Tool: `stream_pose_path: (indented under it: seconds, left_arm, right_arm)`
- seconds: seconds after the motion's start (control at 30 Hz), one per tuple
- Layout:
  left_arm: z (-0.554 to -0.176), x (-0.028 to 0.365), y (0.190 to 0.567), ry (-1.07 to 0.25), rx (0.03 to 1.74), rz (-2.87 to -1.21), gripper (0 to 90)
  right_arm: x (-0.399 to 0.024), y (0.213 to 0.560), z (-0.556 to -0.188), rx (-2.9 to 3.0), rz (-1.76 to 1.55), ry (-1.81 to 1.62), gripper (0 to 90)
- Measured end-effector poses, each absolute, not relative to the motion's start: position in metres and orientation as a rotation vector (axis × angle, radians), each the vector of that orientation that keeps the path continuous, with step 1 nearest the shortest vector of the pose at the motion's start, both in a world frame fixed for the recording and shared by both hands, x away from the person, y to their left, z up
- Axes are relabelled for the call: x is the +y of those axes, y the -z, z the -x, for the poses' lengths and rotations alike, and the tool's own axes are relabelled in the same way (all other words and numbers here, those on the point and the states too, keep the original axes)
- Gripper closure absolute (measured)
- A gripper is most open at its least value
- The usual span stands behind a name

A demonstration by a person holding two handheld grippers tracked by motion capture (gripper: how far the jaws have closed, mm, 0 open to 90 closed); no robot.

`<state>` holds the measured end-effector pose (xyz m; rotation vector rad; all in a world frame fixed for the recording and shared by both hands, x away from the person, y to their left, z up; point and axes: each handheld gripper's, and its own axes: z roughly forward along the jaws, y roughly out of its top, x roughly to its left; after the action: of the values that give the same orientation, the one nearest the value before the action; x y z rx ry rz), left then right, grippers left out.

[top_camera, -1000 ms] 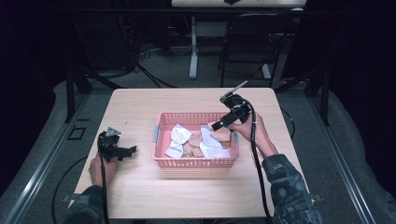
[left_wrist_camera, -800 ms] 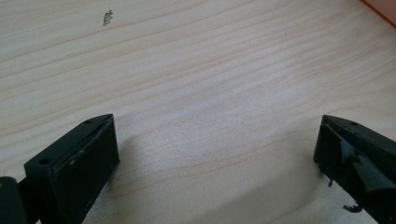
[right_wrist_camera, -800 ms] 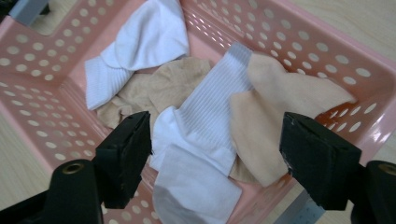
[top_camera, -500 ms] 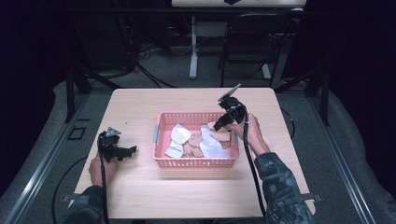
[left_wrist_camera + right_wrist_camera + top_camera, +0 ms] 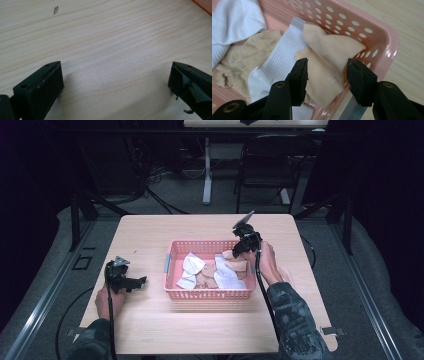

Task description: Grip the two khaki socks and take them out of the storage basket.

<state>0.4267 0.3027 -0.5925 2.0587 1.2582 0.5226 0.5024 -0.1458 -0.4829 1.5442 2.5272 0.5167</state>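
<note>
A pink plastic basket (image 5: 210, 294) stands mid-table and holds several socks. A peach sock (image 5: 329, 57) lies folded against the basket's corner wall, on top of a white ribbed sock (image 5: 279, 60). My right gripper (image 5: 327, 72) is open, one jaw on each side of the peach sock and close to it. In the high view this right gripper (image 5: 235, 254) dips over the basket's far right corner. My left gripper (image 5: 140, 281) rests low on the table (image 5: 105, 37) left of the basket. The left gripper (image 5: 116, 77) is open with bare wood between its jaws.
More white socks (image 5: 191, 265) and a tan sock (image 5: 244, 55) fill the basket's middle and left. Bare wood lies around the basket on all sides. A chair (image 5: 265, 165) and table legs stand beyond the far edge. Cables trail off the near edge.
My right gripper has moved left and down from the basket's right side into its far right corner, over the peach sock. The left gripper has stayed put.
</note>
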Motion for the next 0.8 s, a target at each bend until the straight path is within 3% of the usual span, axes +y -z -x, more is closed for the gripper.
stream_pose_path:
  seconds: [0.2, 0.4, 0.8]
  left_arm:
    - [-0.427, 0.303, 0.593, -0.521, 1.258, -2.058, 0.0]
    - [-0.427, 0.302, 0.593, -0.520, 1.256, -2.059, 0.0]
    - [-0.427, 0.302, 0.592, -0.520, 1.254, -2.063, 0.0]
  right_arm:
    - [-0.145, 0.488, -0.507, 2.537, -1.553, -0.459, 62.4]
    - [-0.145, 0.493, -0.508, 2.522, -1.567, -0.485, 85.5]
    - [-0.153, 0.465, -0.492, 2.567, -1.521, -0.618, 86.9]
